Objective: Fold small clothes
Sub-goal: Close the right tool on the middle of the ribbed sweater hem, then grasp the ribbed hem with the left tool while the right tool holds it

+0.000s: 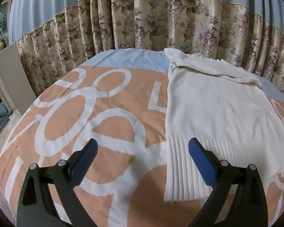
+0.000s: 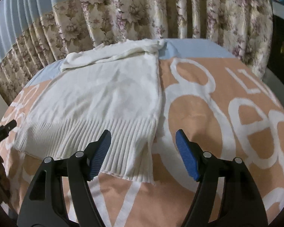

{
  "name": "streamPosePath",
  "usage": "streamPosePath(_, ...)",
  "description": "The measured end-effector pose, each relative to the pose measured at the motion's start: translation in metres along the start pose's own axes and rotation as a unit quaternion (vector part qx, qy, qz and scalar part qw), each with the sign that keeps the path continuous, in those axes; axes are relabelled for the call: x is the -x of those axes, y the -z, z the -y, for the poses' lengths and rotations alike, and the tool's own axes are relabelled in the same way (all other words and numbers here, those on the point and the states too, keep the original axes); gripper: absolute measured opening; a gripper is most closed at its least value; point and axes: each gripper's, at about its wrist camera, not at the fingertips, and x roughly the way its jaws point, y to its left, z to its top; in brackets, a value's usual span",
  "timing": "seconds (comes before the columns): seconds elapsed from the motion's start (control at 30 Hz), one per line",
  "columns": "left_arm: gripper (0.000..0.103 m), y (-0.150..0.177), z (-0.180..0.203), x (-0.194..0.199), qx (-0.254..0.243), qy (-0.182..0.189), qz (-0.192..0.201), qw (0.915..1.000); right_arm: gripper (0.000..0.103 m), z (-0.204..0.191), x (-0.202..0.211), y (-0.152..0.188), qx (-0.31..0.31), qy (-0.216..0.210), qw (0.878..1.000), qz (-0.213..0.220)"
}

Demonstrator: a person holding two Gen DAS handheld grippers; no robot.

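Lying flat on the bed (image 1: 108, 166), the sweater (image 1: 214, 113) looks soft, light, probably stretchy; grip its ribbed hem (image 2: 89, 141) corners. Left gripper (image 1: 142, 160) and right gripper (image 2: 143, 151) gape empty.

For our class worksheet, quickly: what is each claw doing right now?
Left claw: open, holding nothing, above the white sweater hem.
Right claw: open, holding nothing, above the same hem.

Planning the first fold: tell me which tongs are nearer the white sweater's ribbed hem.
Neither clearly. The left tongs straddle the left corner of the ribbed hem, the right tongs its right corner, both open, one pad over the ribbing.
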Motion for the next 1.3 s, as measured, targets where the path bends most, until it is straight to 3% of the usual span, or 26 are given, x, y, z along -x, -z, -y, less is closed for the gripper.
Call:
streamPosePath(0.23,0.097,0.004,0.003,-0.009,-0.008,0.020,-0.033,0.9992,0.071,-0.003,-0.011,0.007,0.006,0.003,1.000,-0.020)
streamPosePath(0.37,0.097,0.005,0.004,-0.012,-0.010,0.029,-0.042,0.9986,0.063,-0.002,-0.019,0.008,0.004,0.004,0.999,-0.040)
streamPosePath(0.5,0.097,0.006,0.005,-0.015,-0.012,0.034,-0.049,0.9982,0.061,-0.006,-0.024,0.009,0.015,0.007,0.998,-0.053)
streamPosePath(0.67,0.097,0.007,0.012,-0.014,-0.028,0.034,-0.048,0.9979,0.022,-0.022,-0.024,0.011,0.053,-0.008,0.997,-0.050)
streamPosePath(0.77,0.097,0.007,0.012,-0.014,-0.030,0.044,-0.049,0.9974,0.012,-0.029,-0.024,0.012,0.063,-0.006,0.997,-0.046)
streamPosePath(1.03,0.097,0.012,0.015,-0.013,-0.020,0.075,-0.071,0.9945,0.011,-0.023,-0.024,0.011,0.041,-0.013,0.998,-0.043)
streamPosePath(1.17,0.097,0.015,0.027,-0.021,-0.042,0.084,-0.100,0.9906,0.011,-0.023,-0.025,0.011,0.040,-0.016,0.998,-0.044)
streamPosePath(1.3,0.096,0.017,0.041,-0.023,-0.065,0.067,-0.107,0.9899,0.011,-0.022,-0.026,0.011,0.037,-0.020,0.998,-0.045)
